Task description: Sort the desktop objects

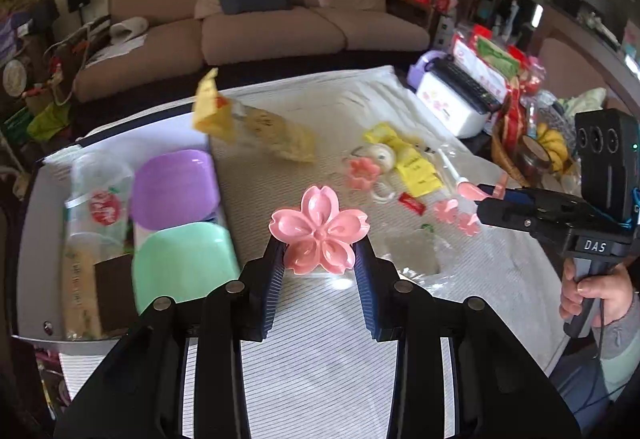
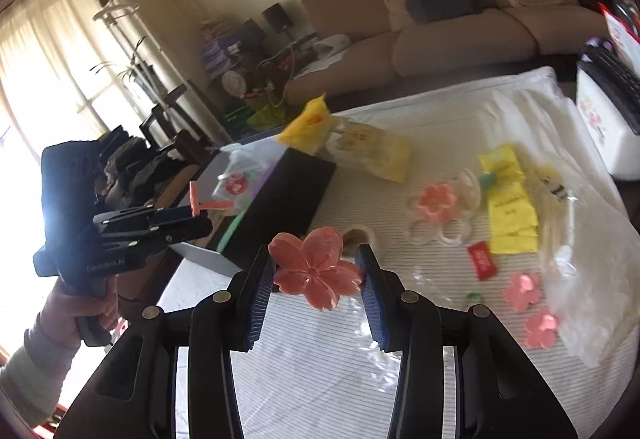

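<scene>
Left wrist view: the left gripper holds a pink flower-shaped dish between its two dark ribbed fingers, pads pressing on its lower petals. The dish has five glossy, scooped petals meeting at a small raised centre, and it is lifted above the striped tablecloth. At about nine o'clock from it a tray carries a purple plate, a mint green plate and clear packets. At one o'clock lie a smaller pink flower and yellow packets. At three o'clock the right gripper reaches in, held by a hand, with a pink piece seen edge-on between its closed tips; two small pink flowers lie just below it.

Right wrist view: the right gripper grips a second flower dish, a deeper salmon pink, seen from its smooth underside, with notched petal tips and fine lines running to the centre. The pads close on opposite petals. At nine o'clock the left gripper, in a hand, carries its flower edge-on. At two o'clock lies a pink flower on clear rings; at four o'clock two more rest beside a clear bag.
</scene>
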A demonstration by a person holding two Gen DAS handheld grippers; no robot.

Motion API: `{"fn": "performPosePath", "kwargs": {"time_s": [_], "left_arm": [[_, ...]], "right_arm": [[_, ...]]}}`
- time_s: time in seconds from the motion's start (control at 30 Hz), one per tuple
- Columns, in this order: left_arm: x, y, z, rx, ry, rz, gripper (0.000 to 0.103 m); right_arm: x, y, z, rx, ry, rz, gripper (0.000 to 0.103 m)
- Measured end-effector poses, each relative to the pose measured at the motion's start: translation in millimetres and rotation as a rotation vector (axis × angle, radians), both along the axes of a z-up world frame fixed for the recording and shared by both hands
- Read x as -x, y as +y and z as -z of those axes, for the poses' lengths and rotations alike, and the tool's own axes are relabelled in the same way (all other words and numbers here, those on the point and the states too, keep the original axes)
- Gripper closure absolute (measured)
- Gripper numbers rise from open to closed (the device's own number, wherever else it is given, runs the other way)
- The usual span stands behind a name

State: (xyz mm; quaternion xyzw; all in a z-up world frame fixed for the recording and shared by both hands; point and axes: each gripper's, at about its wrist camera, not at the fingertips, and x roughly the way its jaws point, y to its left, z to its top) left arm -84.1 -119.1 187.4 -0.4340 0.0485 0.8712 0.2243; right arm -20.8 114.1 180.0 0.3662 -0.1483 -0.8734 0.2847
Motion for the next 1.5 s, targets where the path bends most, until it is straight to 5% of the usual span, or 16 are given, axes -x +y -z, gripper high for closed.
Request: {"fn": "performPosePath", "kwargs": {"time_s": [0.27,0.63,0.8,1.0,1.37,1.5], "left_arm": [[31.3,-90.5,28.3,-0.007,-0.064,-0.117,0.071],[68.7,-97.1,90.0,0.076,-0.167,-0.100,0.071],[71.3,-100.1,99.3,0.107,-0.176,-0.100,0.067],[66.4,-117.3,93.0,0.051,-0.172,-0.134,0.063],[44.1,-125.1,61.8,0.033,-0.143,-0.172,0.061],[21.7,-111.3,40.9,0.012,-0.101,-0.163,0.051]], "right_arm": [[58.4,-148.4,-20.5,-0.110,-0.004,-0.166,0.061],[138.0,-254.9,32.9,-0.303,-0.179,-0.238,0.061],[144.4,-267.3,50.1,-0.363,-0.217,-0.244,0.059],[140.6,-261.1,54.0,-0.358,-0.218,-0.227,0.058],[109.8,-225.4,18.2,-0.311,-0.171,-0.205,0.055],[85.5,-198.7,-4.3,-0.296,-0.130,-0.183,0.051]]}}
